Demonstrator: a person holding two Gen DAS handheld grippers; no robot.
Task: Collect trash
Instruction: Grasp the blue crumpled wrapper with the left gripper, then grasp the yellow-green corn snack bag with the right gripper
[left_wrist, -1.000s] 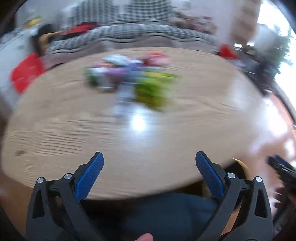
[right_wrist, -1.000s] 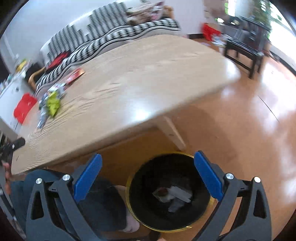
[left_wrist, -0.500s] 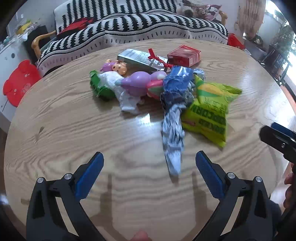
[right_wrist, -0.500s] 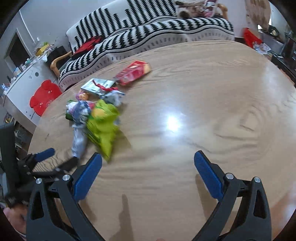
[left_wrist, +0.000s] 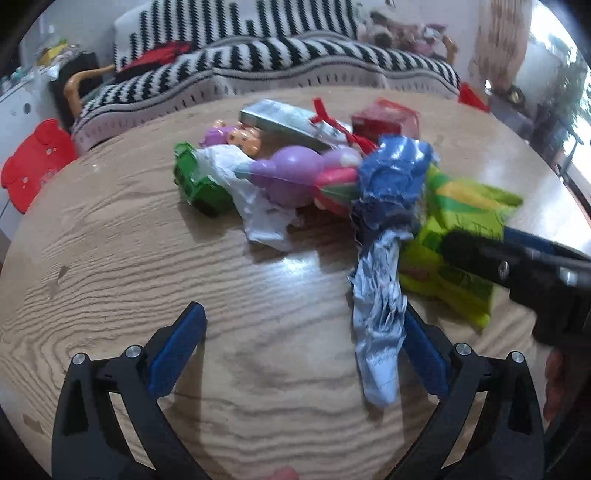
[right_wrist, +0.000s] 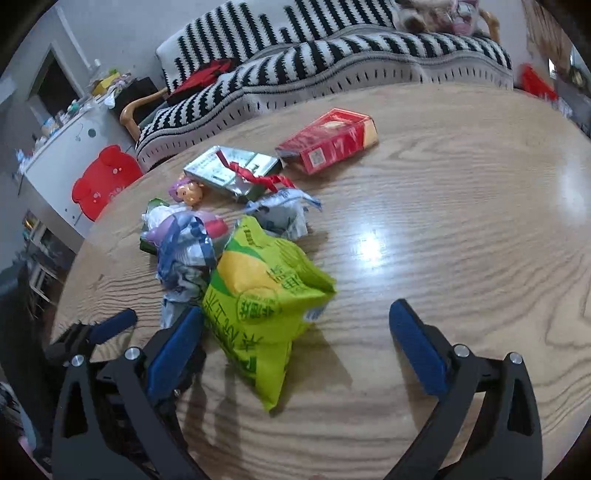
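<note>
A pile of trash lies on the round wooden table (left_wrist: 110, 258). A crumpled blue-and-silver wrapper (left_wrist: 380, 291) reaches toward my open left gripper (left_wrist: 301, 350), its tail beside the right finger. A green-yellow snack bag (right_wrist: 266, 310) lies between the open fingers of my right gripper (right_wrist: 295, 347), close to the left finger. Behind lie a white crumpled wrapper (left_wrist: 258, 206), a purple toy (left_wrist: 291, 173), a green wrapper (left_wrist: 199, 184), a silver box with red ribbon (right_wrist: 232, 170) and a red carton (right_wrist: 328, 142). The right gripper also shows at the right of the left wrist view (left_wrist: 517, 266).
A black-and-white striped sofa (right_wrist: 332, 59) stands behind the table. A red bear-shaped stool (right_wrist: 103, 181) and a white cabinet (right_wrist: 62, 147) stand at the left. The left gripper shows at the lower left of the right wrist view (right_wrist: 96, 332).
Both grippers have moved forward over the table toward the pile. The right gripper swung up from the black bin under the table and now has the green bag between its fingers.
</note>
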